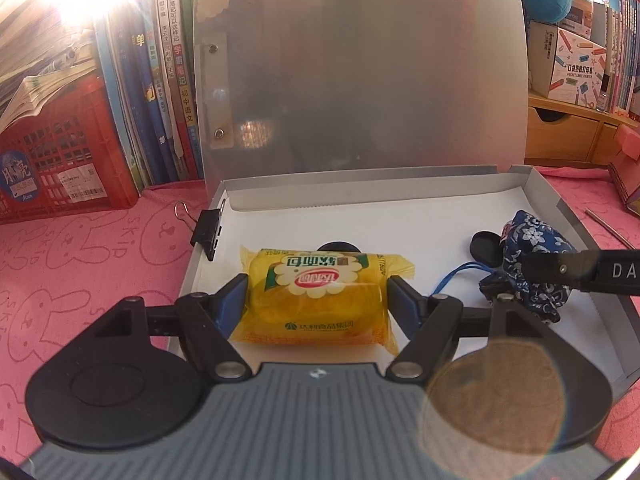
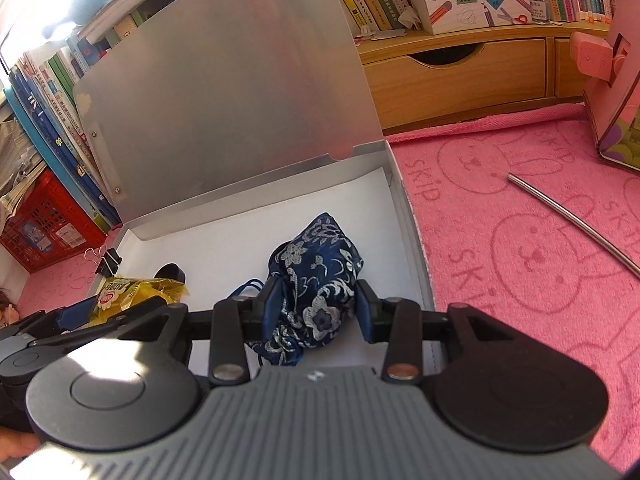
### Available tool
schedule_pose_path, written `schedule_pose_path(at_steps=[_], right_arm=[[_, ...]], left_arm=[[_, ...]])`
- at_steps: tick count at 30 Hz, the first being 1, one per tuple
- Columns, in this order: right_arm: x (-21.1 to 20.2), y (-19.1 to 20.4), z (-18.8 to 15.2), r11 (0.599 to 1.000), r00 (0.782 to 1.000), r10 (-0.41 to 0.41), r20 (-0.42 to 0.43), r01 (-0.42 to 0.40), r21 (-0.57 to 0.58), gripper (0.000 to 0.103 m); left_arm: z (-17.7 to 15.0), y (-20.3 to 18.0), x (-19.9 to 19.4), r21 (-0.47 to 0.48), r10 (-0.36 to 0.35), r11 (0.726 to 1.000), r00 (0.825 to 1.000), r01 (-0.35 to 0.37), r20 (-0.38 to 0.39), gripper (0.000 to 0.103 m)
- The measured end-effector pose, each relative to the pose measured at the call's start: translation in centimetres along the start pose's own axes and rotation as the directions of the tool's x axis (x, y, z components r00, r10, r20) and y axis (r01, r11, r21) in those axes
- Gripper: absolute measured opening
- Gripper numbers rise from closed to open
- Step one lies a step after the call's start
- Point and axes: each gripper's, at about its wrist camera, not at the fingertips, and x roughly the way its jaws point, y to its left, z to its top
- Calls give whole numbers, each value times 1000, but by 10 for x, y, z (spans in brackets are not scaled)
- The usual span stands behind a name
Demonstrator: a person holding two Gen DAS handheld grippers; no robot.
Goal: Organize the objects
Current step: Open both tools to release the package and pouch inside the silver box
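Over the open grey plastic box (image 1: 560, 208), left tongs (image 1: 316, 300) clasp the yellow bread packet (image 1: 320, 300) and right tongs (image 2: 316, 304) pinch the blue floral cloth pouch (image 2: 316, 276), likely to stow both.

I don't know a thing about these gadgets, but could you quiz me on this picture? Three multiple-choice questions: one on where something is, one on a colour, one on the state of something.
1. Where does the black binder clip sit?
A. on the box's left wall
B. inside the wooden drawer
C. on the pink cloth by the metal rod

2. What colour is the snack packet between the left gripper's fingers?
A. green
B. yellow
C. white

3. How is the box lid?
A. shut flat
B. taken off and lying aside
C. raised upright behind the box

Answers:
1 A: the clip grips the left edge of the box.
2 B: the wrapper is yellow with a red logo.
3 C: the lid stands up in front of the books.
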Motion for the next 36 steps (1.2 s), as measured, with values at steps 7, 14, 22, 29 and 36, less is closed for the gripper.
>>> schedule_pose_path(at_steps=[7,14,22,29,36], right_arm=[[2,3,-1,1000,1000,-11,10,11,-18,45],[-3,1,-6,1000,999,26,34,-26,-2,57],[-25,4,-8,999,995,37,90,-35,-26,72],[-56,7,-12,996,989,60,134,-51,-67,75],[-97,9,-28,986,982,108,158,-85,-142,77]], left_arm=[[-3,-2,0,20,11,1000,1000,-11,16,78],[-7,-3,-6,35,4,999,999,-5,33,81],[-14,-3,-25,34,5,999,998,-6,56,85],[-16,-2,-57,27,-29,999,996,27,82,86],[-29,4,-104,32,-76,997,990,73,122,86]])
